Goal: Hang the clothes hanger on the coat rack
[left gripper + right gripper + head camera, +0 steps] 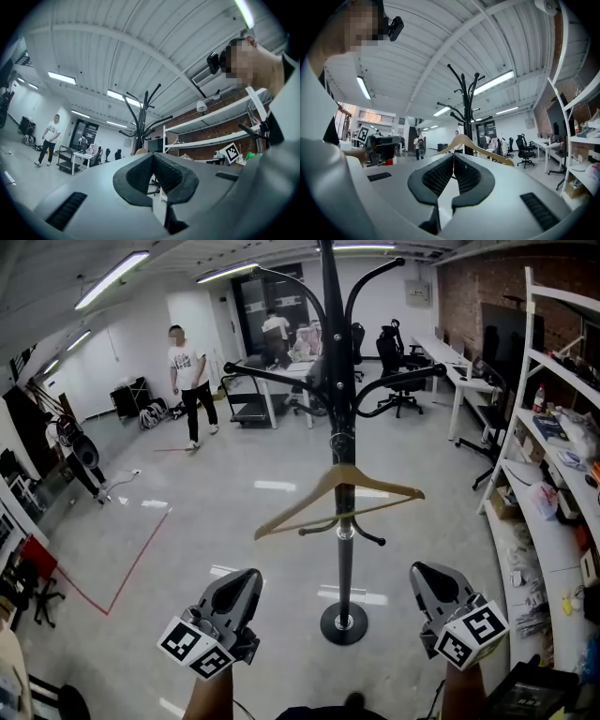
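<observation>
Head view: the pale wooden triangular clothes hanger (339, 495) hangs tilted by its hook on the tall black metal coat rack (330, 352); the left gripper (242, 579) and right gripper (427, 576) sit low, well apart from it; left gripper view: fingers pressed together on nothing; right gripper view: likewise closed, empty; the hanger looks light, stiff and smooth, best pinched on a shoulder arm near the neck.

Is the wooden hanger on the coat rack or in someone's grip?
On. The hanger hangs tilted at the coat rack pole; the left gripper and right gripper sit below it, jaws together, empty.
</observation>
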